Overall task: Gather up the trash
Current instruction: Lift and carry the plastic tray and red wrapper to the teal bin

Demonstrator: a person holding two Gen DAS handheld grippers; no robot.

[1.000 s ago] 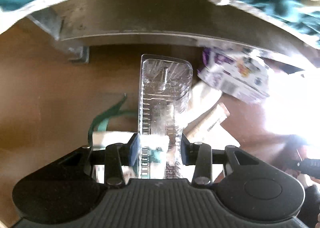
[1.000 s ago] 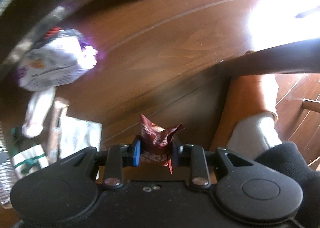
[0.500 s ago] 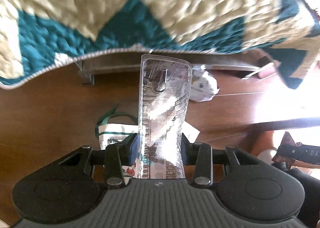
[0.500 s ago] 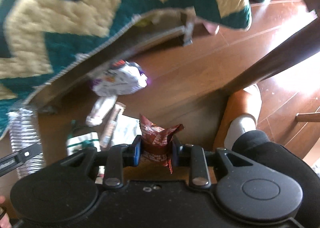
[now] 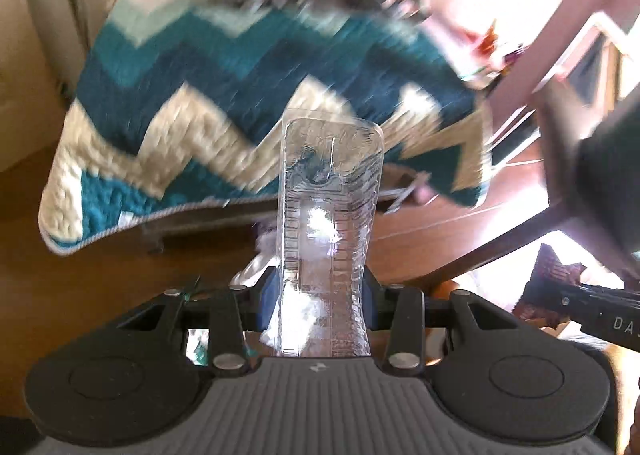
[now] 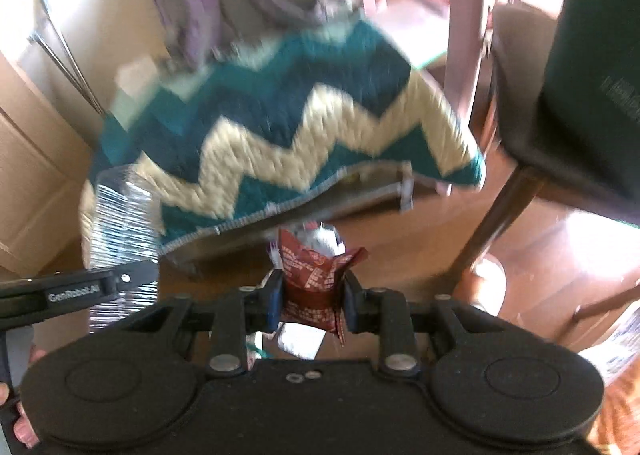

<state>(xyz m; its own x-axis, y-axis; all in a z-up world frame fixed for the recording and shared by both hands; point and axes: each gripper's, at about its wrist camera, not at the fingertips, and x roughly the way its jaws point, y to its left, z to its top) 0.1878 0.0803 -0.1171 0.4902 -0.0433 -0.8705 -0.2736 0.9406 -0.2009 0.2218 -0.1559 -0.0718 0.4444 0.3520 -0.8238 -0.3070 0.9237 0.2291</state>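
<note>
wood floor (image 5: pixel 100 275), zigzag quilt (image 5: pixel 240 95); grippers clamp bottle (image 5: pixel 328 215), wrapper (image 6: pixel 316 275)

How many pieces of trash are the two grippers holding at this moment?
2. The crushed clear plastic bottle is clamped in the left gripper. The crumpled dark red wrapper is clamped in the right gripper. More trash on the floor may be hidden.

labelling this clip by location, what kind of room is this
Most likely a bedroom or living space in a home: a low bed or couch under a teal and cream zigzag quilt, a wooden floor, and a dark wooden chair beside it.
</note>
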